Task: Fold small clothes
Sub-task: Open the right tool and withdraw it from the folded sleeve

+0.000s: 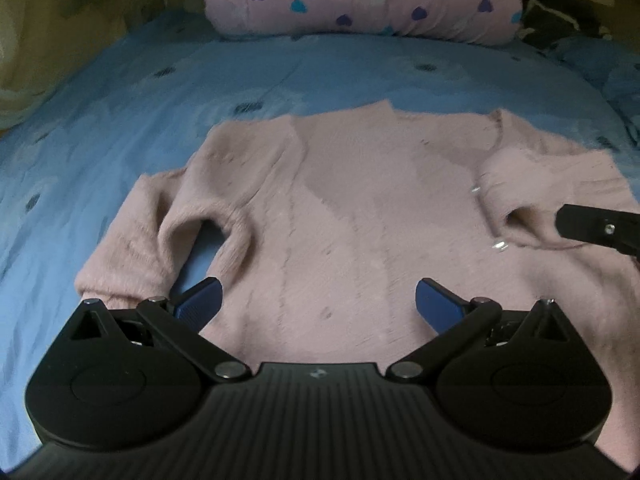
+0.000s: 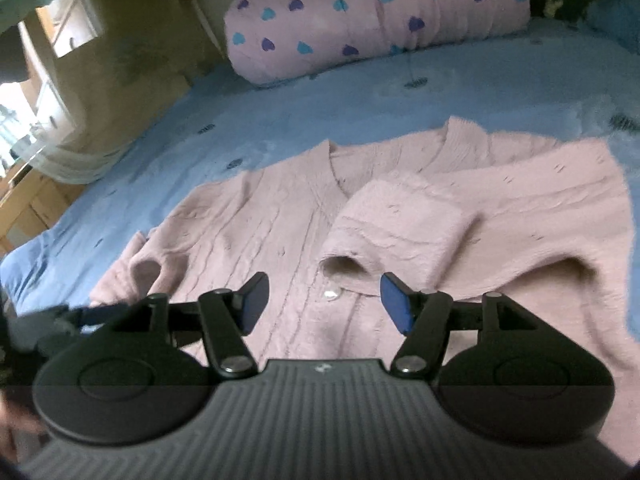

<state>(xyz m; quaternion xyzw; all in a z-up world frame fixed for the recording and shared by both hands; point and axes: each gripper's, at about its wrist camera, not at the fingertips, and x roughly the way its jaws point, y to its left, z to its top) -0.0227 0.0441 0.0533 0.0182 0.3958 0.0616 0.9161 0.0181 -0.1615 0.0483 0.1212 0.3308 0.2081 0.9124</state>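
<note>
Now a pink cardigan (image 1: pixel 340 208) lies flat on the blue bedspread (image 1: pixel 120 128), spread out ahead of both grippers. The left gripper (image 1: pixel 318 300) hovers over the garment's lower body, its jaws wide apart with nothing between them; only knit fabric shows in the gap. Just off its left blue pad (image 1: pixel 200 300) lies the unfolded sleeve (image 1: pixel 132 248), angled outward with a small patch of bedspread visible between it and the body. Beyond the jaws and to their right, the other sleeve (image 1: pixel 536 196) is folded across the chest, and the black tip of the right gripper (image 1: pixel 596 228) reaches in from the right edge, right at that sleeve's cuff.

From the right wrist view, the right gripper (image 2: pixel 325 305) has its jaws partly open and empty, with no pad pressing on cloth. The folded sleeve's open cuff (image 2: pixel 344 270) sits just ahead of the gap between the jaws, and a shiny button (image 2: pixel 332 294) on the cardigan's front lies between the pads, lower down on the fabric. Whether the pads touch the knit cannot be told. Part of the left gripper shows as a dark blur at the left edge.

Far beyond both sets of jaws, a pink pillow (image 2: pixel 376 12) with blue and purple hearts rests at the head of the bed.
</note>
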